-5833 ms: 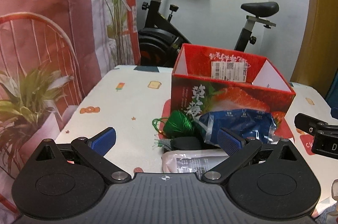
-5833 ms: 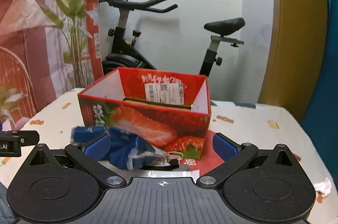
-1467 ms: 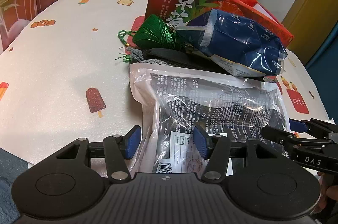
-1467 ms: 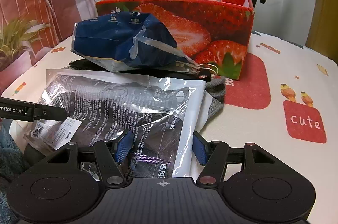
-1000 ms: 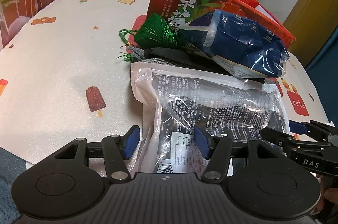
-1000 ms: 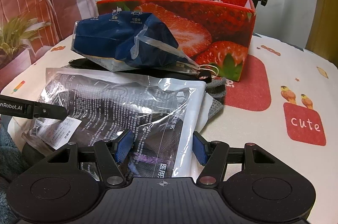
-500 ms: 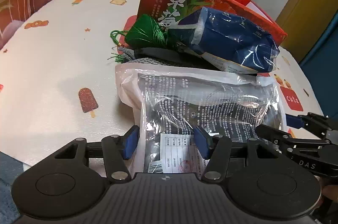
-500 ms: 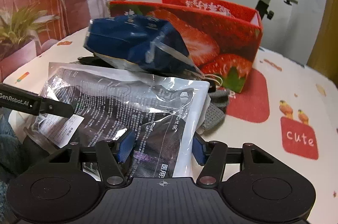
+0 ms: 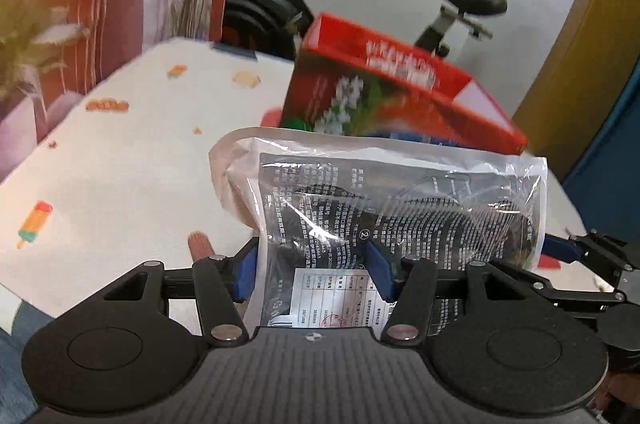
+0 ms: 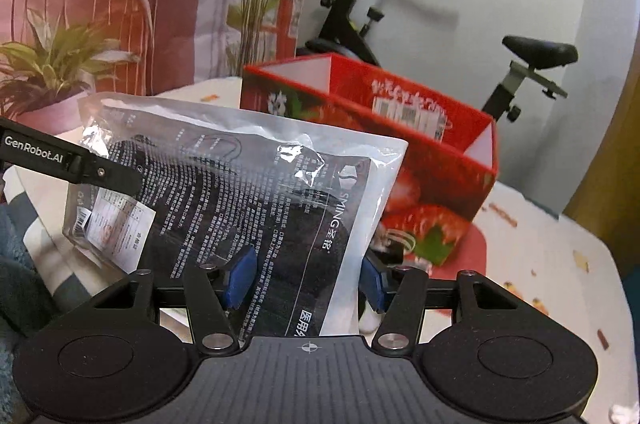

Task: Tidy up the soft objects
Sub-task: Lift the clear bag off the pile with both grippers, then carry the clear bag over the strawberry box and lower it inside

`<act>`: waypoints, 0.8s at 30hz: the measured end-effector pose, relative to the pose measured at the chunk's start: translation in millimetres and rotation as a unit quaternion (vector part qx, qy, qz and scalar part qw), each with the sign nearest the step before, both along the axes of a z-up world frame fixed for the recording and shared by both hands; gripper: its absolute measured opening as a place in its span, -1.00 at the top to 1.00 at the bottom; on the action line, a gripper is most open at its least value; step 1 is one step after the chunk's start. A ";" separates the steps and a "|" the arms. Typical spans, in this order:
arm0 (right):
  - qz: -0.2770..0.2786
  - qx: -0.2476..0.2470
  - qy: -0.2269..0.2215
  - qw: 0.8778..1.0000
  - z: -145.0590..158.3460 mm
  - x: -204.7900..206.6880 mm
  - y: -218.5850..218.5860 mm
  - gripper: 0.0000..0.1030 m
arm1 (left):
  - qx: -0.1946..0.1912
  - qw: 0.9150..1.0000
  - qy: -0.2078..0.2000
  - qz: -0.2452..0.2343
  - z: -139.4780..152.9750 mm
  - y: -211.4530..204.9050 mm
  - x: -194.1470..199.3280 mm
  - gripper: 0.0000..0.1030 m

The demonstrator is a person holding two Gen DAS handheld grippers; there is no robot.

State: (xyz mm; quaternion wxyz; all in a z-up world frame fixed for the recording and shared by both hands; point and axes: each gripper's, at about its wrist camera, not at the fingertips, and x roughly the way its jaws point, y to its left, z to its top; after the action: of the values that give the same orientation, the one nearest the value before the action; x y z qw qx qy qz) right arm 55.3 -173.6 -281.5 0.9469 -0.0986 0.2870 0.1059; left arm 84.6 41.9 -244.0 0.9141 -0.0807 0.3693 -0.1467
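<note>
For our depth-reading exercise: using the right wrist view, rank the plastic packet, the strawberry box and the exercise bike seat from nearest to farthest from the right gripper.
1. Plastic packet: between the fingers of the right gripper, raised off the table.
2. Strawberry box: behind the packet, on the table, centre-right.
3. Exercise bike seat: farthest, beyond the table, upper right by the wall.

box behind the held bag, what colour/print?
Red box with a strawberry print and white inner walls; clearest in the right wrist view.
</note>
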 end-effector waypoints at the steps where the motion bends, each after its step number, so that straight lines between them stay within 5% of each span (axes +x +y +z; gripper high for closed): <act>1: 0.000 0.001 -0.002 1.000 3.0 2.2 0.2 -0.01 | -0.002 1.000 -0.007 0.002 3.6 0.8 -0.7 -0.13; 14: -0.006 0.022 -0.029 0.999 46.0 36.8 -9.1 0.00 | -0.005 0.998 -0.055 0.003 42.5 -3.7 17.9 -0.13; 24: -0.016 0.041 -0.040 0.998 89.5 100.7 -32.7 0.02 | 0.010 0.996 -0.086 -0.008 85.5 -19.9 69.2 -0.13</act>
State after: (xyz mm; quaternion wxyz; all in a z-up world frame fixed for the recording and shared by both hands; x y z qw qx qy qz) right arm 156.0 -206.3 -192.1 0.9624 -0.0594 0.2460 0.0988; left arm 153.8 22.0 -158.5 0.9419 -0.0558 0.2918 -0.1568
